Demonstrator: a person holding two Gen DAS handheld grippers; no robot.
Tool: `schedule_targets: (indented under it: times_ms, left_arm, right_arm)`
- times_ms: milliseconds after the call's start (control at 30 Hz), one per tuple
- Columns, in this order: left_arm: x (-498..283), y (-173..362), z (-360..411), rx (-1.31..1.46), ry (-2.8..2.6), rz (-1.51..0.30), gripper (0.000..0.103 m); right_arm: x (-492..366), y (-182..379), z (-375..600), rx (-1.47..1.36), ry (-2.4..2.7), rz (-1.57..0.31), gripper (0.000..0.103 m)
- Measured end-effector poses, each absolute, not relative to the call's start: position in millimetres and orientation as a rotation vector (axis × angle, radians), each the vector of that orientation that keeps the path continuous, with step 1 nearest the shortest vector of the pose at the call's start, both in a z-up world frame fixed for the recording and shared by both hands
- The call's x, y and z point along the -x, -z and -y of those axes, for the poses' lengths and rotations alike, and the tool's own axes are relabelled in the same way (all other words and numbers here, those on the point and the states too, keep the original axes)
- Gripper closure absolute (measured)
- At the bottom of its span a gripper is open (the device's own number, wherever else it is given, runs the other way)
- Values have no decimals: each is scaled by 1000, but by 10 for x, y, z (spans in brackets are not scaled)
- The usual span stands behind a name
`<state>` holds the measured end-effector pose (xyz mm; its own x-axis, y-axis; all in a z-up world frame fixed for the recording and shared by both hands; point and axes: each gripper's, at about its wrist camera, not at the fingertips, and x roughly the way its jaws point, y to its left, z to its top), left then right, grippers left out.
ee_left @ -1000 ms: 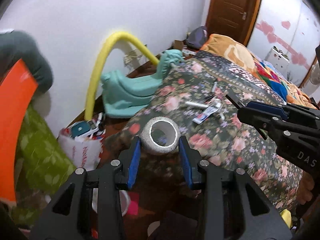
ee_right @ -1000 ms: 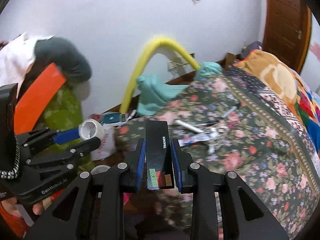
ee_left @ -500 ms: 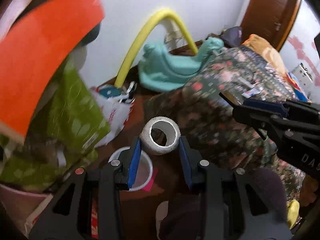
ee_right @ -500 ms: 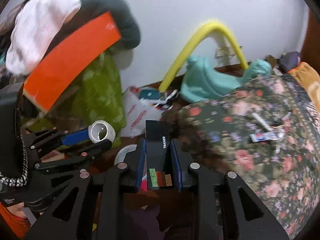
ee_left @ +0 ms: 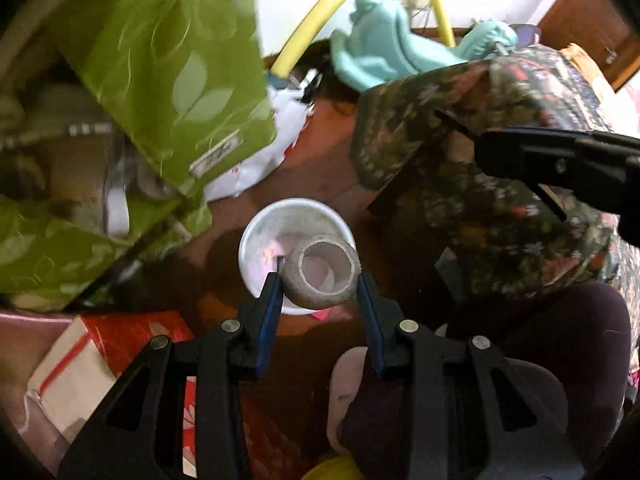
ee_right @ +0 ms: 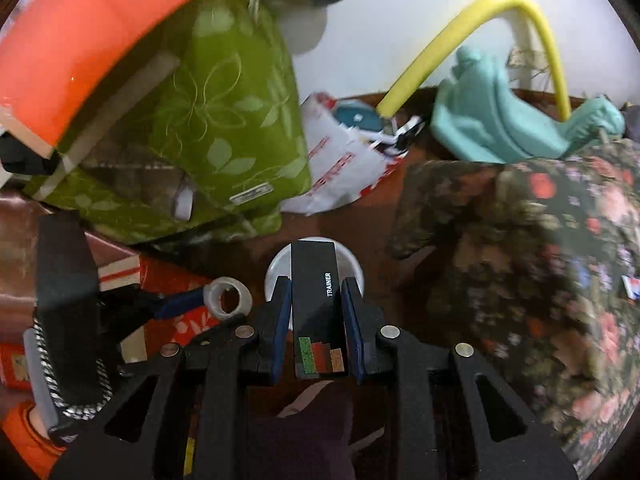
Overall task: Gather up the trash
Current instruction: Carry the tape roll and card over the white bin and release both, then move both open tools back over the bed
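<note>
Left gripper (ee_left: pixel 320 280), jaws closed on a grey-white tape roll (ee_left: pixel 322 276), which is held by its outer wall with the open core facing the camera; the blue pads (ee_left: pixel 272 300) press opposite sides of the ring. The roll appears light and stiff, a hollow ring with a slightly rough, dusty surface that should not slip; across the outer diameter, as here, seems the soundest place to take it, since a pinch on one wall through the core would likely let it swing. Directly beyond and beneath the roll stands a white bin (ee_left: pixel 256 236), its round mouth open upward on the brown floor, with something pale pink inside. Right gripper (ee_right: pixel 316 312), jaws clamped on a flat black box (ee_right: pixel 314 300) marked "TRAINER", held by its two long edges with the top end projecting past the fingertips; it reads as a light, rigid carton with smooth faces, so an edge grip low on the body is judged less likely to crush it than a face grip. The same white bin sits just ahead of and below this box. To the left of both tools lies a green leaf-print cushion (ee_right: pixel 224 128); to the right, a floral bedspread (ee_right: pixel 540 240); farther ahead, a teal plastic toy (ee_right: pixel 500 120) under a yellow hoop (ee_right: pixel 440 36).
</note>
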<state>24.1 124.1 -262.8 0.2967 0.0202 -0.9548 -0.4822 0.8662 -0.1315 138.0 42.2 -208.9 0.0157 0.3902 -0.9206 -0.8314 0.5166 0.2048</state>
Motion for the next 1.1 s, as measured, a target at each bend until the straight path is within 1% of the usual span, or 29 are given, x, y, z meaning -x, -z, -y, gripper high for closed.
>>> schedule_targets:
  times_ms: [233, 267, 333, 367, 400, 467, 733, 1100]
  left_arm:
    - [-311, 2911, -1538, 521, -404, -1293, 65]
    - [-332, 2957, -1572, 536, -407, -1306, 63]
    - [-358, 3009, -1605, 549, -416, -1319, 63]
    - [-368, 3022, -1610, 548, -418, -1321, 63]
    - [-362, 3029, -1614, 547, -418, -1323, 62]
    - [-370, 3033, -1607, 547, -416, -1331, 58]
    - [-353, 2850, -1516, 540, -388, -1300, 58]
    - [-524, 2214, -1160, 451, -360, -1190, 58]
  right_arm:
    - [-1420, 2291, -759, 462, -1060, -1264, 79]
    - [-1435, 2308, -797, 463, -1059, -1270, 79]
    - [-1475, 2329, -828, 462, -1045, -1289, 71]
    - [-1494, 2335, -831, 457, -1040, -1293, 63]
    - [-1511, 2337, -831, 454, -1035, -1292, 59]
    - [-1533, 2350, -832, 460, -1027, -1294, 59]
    - [-1522, 2214, -666, 480, -1005, -1251, 59]
    - [-1528, 1698, -161, 422, -964, -1119, 59]
